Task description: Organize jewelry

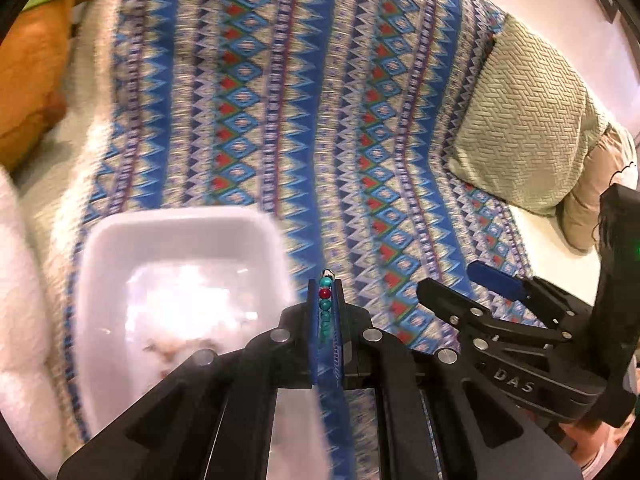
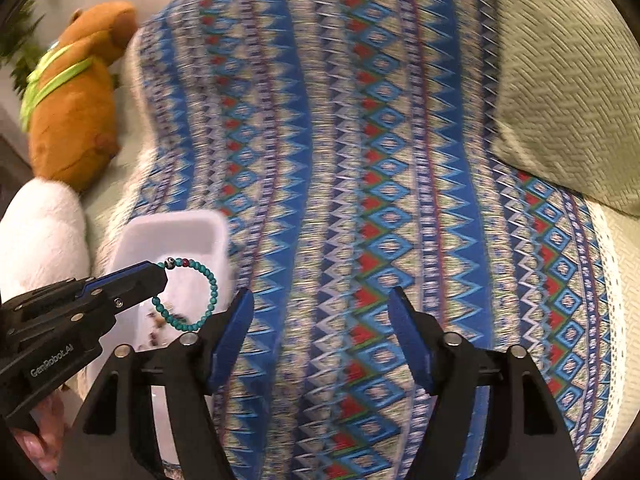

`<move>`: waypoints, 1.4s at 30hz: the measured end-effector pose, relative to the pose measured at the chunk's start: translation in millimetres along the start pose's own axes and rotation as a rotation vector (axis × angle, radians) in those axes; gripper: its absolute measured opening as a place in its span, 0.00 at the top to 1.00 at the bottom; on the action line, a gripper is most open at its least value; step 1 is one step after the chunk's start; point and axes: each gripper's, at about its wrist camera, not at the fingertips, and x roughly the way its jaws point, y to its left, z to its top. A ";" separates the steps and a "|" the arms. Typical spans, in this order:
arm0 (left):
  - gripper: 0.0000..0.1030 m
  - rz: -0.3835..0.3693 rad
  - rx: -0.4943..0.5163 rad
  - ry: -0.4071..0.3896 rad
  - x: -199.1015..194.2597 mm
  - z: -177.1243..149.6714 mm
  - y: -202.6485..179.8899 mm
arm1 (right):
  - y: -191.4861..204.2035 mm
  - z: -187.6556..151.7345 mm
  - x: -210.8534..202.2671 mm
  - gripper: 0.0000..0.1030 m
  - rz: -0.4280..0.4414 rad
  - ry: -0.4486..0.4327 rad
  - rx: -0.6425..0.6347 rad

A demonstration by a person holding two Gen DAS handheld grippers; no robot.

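Turquoise bead bracelet [image 2: 192, 296] hangs clamped in the left gripper [image 1: 325, 312], marked "GenRobot.AI", above a white plastic tray [image 1: 176, 224] on a blue patterned blanket [image 1: 320, 120]. Right gripper [image 2: 320, 320], lettered "DAS", is spread wide and holds nothing beside it.

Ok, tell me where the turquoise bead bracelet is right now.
The turquoise bead bracelet is pinched in the left gripper, hanging above the white tray at the left of the right wrist view, beside the patterned blanket.
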 end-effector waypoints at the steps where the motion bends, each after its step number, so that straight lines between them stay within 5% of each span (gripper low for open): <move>1: 0.94 0.010 -0.016 0.001 -1.7 -5.6 9.6 | 14.2 -3.9 0.9 0.33 0.011 0.002 -0.028; 13: 0.94 0.101 -0.088 0.082 4.2 -56.9 104.9 | 119.1 -46.0 20.2 0.33 0.075 0.061 -0.209; 22: 0.94 0.146 -0.051 0.131 27.2 -79.2 122.4 | 138.1 -71.3 42.9 0.33 0.060 0.137 -0.254; 38: 0.92 0.160 -0.053 0.132 26.4 -70.8 126.7 | 134.9 -69.0 46.3 0.33 0.028 0.139 -0.260; 40: 0.90 0.157 -0.058 0.133 26.5 -70.2 126.7 | 134.2 -67.9 46.9 0.33 0.026 0.140 -0.257; 42: 0.76 0.162 -0.055 0.131 26.9 -69.3 127.4 | 133.7 -67.6 46.7 0.33 0.025 0.140 -0.255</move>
